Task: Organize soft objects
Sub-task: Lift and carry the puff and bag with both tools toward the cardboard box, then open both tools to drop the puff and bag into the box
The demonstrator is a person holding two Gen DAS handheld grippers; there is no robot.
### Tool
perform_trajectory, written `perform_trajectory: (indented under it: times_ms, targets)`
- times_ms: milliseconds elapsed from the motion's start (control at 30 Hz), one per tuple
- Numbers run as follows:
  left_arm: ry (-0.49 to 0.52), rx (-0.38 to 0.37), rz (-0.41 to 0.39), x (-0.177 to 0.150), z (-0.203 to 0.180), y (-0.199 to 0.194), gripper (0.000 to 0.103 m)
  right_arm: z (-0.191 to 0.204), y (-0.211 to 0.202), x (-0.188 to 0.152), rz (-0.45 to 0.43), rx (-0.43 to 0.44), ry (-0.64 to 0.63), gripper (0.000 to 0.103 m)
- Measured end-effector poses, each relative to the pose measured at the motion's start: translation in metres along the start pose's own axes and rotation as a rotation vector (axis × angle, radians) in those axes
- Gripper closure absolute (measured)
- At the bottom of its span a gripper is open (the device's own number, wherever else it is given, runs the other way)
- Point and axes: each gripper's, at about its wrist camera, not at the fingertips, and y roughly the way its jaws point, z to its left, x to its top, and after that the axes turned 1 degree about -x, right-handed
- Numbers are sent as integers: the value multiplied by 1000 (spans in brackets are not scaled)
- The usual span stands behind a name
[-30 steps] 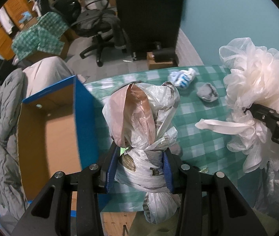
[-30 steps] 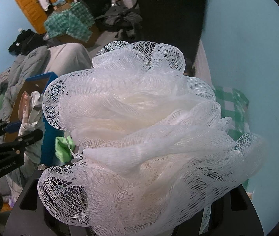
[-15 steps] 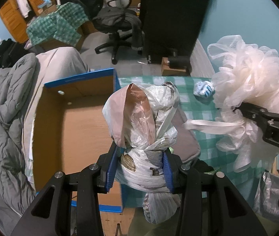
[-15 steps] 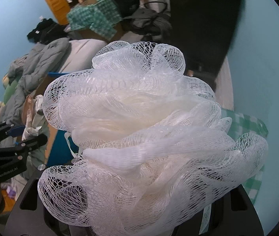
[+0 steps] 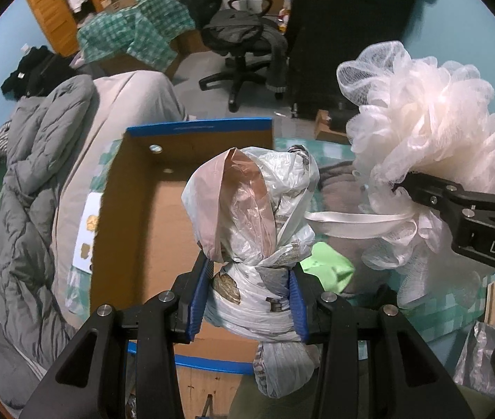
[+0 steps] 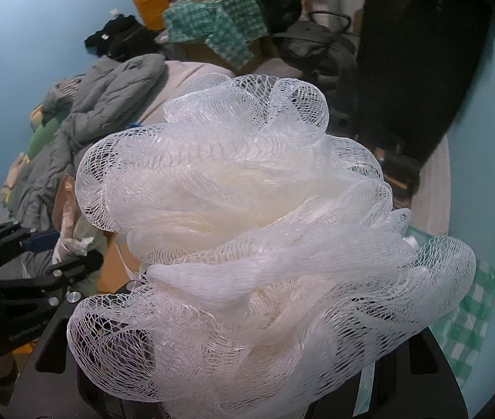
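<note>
Plastic-bag bundle (image 5: 250, 244) sits clamped between the left jaws, above cardboard box (image 5: 135, 216).

Dim indoor light, bluish cast, heavy fisheye warp w/ dark corners, slight blur.

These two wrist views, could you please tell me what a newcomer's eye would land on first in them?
The white mesh bath sponge fills nearly the whole right wrist view, held in the right tongs. In the left wrist view, a knotted bundle of plastic bags is clamped in the left tongs, in front of an open cardboard box with blue edges. Behind lies a cluttered room with a black office chair.
</note>
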Motion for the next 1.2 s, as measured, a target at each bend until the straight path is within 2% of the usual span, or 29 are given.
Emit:
perform_trajectory:
  times_ms: [333, 567, 1000, 1067, 1133, 1200]
  targets:
    - [-75, 28, 12, -3, 46, 7, 62, 46, 28, 32, 28, 47, -64, 42]
    - [-130, 53, 50, -5, 79, 26, 62, 75, 56, 51, 68, 69, -91, 42]
    - [-165, 76, 128, -6, 112, 58, 61, 116, 97, 63, 146, 88, -153, 41]
    - [-176, 76, 143, -7, 115, 63, 59, 118, 102, 65, 156, 82, -158, 39]
    - [-183, 67, 156, -8, 117, 65, 57, 120, 104, 65, 164, 82, -153, 31]
    - [-185, 67, 167, -9, 117, 66, 53, 121, 106, 66, 169, 75, -148, 27]
